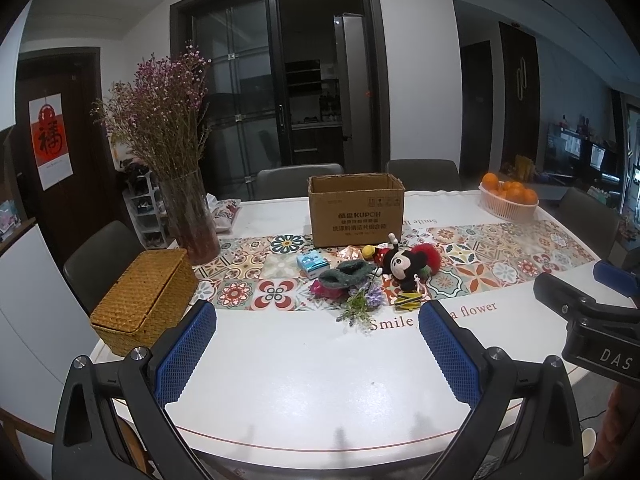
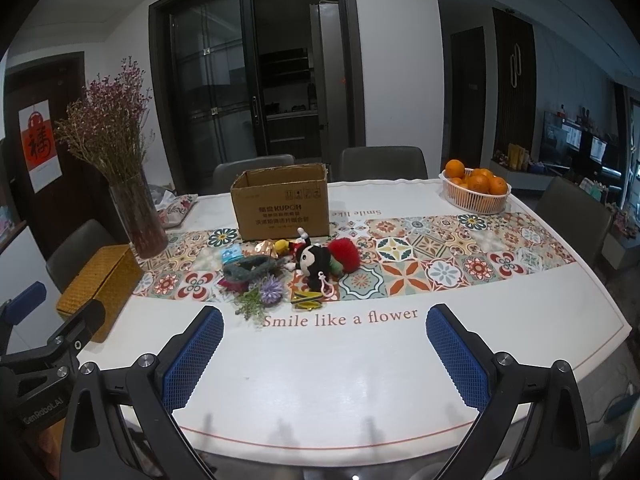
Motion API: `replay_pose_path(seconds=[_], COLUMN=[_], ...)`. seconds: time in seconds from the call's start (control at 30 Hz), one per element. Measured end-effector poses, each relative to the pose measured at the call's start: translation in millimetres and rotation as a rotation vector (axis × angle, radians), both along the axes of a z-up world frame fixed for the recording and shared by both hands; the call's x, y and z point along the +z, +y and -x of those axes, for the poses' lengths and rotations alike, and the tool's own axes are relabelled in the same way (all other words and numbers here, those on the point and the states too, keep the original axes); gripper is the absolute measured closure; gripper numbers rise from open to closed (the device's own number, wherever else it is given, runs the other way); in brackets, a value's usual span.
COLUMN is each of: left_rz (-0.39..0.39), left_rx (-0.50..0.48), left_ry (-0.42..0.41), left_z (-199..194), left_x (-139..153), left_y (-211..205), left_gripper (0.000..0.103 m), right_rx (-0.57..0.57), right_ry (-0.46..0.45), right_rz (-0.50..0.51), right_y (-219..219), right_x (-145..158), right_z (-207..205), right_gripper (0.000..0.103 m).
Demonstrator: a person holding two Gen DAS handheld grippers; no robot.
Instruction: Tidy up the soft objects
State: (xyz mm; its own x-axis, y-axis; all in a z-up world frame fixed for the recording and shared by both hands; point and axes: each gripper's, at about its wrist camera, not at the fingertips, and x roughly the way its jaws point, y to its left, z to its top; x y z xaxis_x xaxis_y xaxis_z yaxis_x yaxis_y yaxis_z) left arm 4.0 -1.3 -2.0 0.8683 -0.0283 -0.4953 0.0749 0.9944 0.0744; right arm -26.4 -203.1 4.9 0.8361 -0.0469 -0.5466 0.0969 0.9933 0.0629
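Jaws of both grippers spread, empty; cardboard box (image 2: 280, 204) interior hidden.

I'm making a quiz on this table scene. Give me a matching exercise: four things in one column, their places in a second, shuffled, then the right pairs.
Things:
1. cardboard box
2. basket of oranges
3. wicker box
4. mouse plush

Places:
A. far right of the table
B. left edge, beside the glass vase
C. in the pile in front of the cardboard box
D. centre back, open at the top

Pairs: 1-D, 2-A, 3-B, 4-C
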Motion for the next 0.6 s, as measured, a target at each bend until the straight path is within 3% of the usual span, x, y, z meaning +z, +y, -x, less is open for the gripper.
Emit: replay_pose_path(seconds=[0.6], left_rz=[0.001], left_rx=[0.000], left_ry=[0.001], left_z=[-0.4], left_x=[-1.9], left_y=[0.6], left_gripper=[0.000], right_rx=[0.005], right_ry=[0.002], right_rz=[-0.004], right_y=[4.3], right_x=[-1.1], right_z=[-2.4], right_gripper=[0.000])
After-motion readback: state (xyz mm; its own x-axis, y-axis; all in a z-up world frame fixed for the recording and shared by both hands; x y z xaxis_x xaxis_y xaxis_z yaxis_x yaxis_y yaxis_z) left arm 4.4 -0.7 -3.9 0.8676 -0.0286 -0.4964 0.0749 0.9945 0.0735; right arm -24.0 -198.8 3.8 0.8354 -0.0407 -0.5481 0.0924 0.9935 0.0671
